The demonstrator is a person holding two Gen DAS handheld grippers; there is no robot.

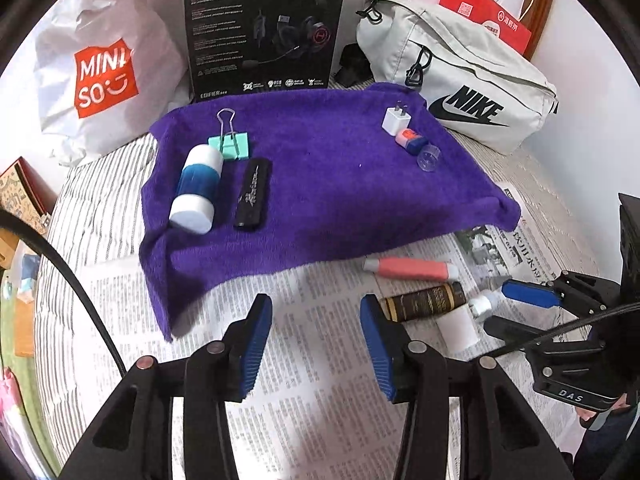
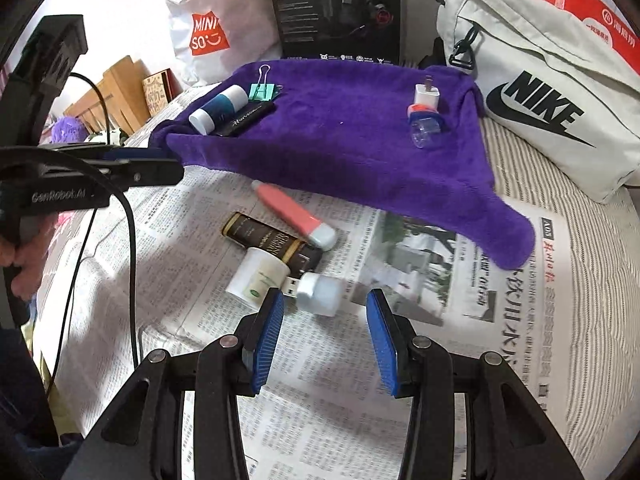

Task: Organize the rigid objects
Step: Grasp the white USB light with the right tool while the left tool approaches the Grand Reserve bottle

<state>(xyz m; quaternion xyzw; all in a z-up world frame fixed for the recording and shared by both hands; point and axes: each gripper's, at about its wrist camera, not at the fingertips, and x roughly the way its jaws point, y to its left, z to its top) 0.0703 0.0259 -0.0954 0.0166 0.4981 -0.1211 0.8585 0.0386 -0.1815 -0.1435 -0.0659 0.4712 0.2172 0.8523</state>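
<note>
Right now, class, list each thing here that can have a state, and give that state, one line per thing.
Left gripper: open, empty.
Right gripper: open, empty.
Binder clip: handle up, on the towel.
White-blue bottle: lying on the towel.
Black case: lying closed.
Plug: prongs up.
Clear cap: on its side.
Pink tube: lying on the newspaper.
White bag: zipped shut.
</note>
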